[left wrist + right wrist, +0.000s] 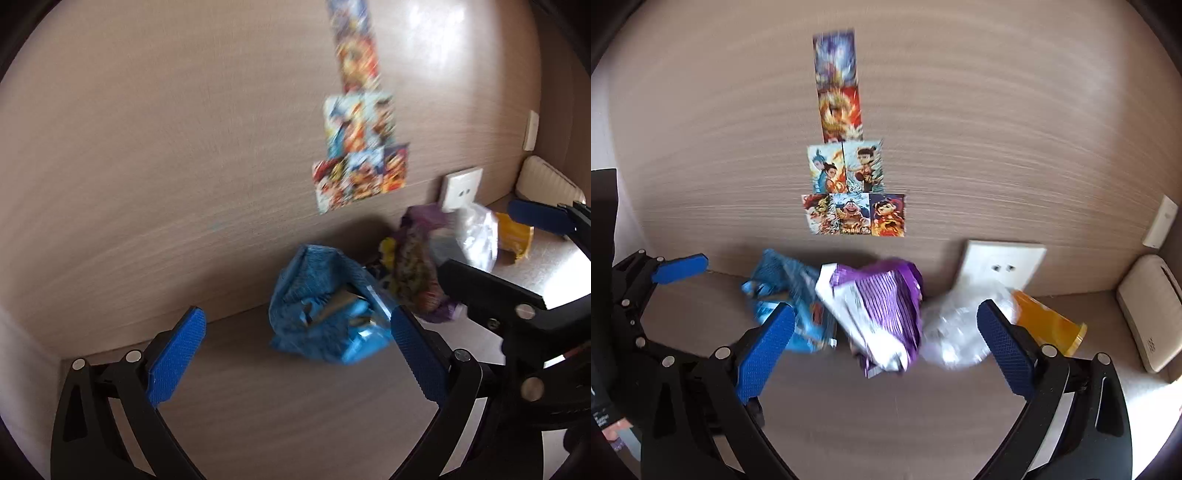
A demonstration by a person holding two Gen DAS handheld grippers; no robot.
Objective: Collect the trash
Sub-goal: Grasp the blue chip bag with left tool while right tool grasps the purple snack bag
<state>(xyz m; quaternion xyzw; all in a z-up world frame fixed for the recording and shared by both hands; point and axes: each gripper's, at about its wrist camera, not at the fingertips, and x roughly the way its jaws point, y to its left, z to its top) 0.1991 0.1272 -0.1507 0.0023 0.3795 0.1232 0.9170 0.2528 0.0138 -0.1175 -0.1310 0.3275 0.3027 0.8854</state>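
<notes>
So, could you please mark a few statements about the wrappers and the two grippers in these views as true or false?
1. The left gripper is open. True.
2. The right gripper is shut on the purple wrapper. False: it is open and holds nothing.
3. The blue wrapper lies left of the purple wrapper. True.
4. The orange wrapper lies at the left end of the row. False: it is at the right end, beyond the clear plastic wrapper.
5. Picture cards are stuck on the wall above the trash. True.
</notes>
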